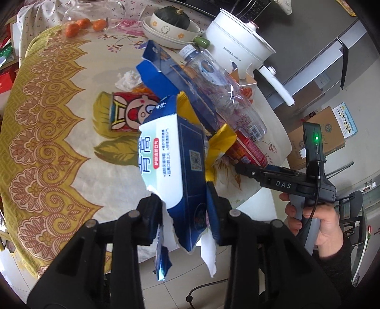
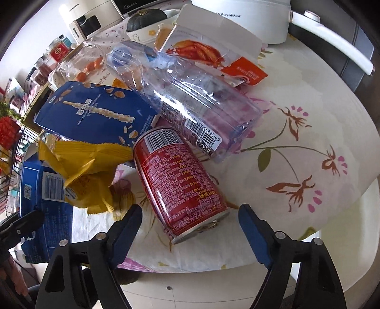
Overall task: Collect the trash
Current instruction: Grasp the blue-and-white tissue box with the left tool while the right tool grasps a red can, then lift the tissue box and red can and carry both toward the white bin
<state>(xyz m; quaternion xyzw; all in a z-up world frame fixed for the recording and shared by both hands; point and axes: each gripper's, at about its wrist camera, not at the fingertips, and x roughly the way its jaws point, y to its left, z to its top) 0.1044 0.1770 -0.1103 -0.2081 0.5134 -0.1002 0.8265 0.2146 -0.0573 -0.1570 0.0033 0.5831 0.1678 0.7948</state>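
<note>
My left gripper point(image 1: 187, 214) is shut on a torn blue and white toothpaste box point(image 1: 175, 154) and holds it above the table edge; the box also shows at the left of the right wrist view point(image 2: 47, 202). My right gripper point(image 2: 190, 221) is open, its fingers either side of the near end of a red can point(image 2: 180, 183) lying on the table. The right gripper also shows in the left wrist view point(image 1: 239, 167), next to the red can point(image 1: 249, 149). A clear plastic bottle point(image 2: 190, 99), a blue snack bag point(image 2: 95, 114) and a yellow wrapper point(image 2: 83, 166) lie behind the can.
A round table with a floral cloth point(image 2: 308, 118) holds a white electric pot point(image 1: 237, 47), stacked bowls with a dark squash point(image 1: 171, 21), a red cartoon box point(image 1: 133, 111), crumpled tissue point(image 1: 128, 79) and an orange food carton point(image 2: 213, 47). Cardboard boxes point(image 1: 318, 140) stand on the floor beyond.
</note>
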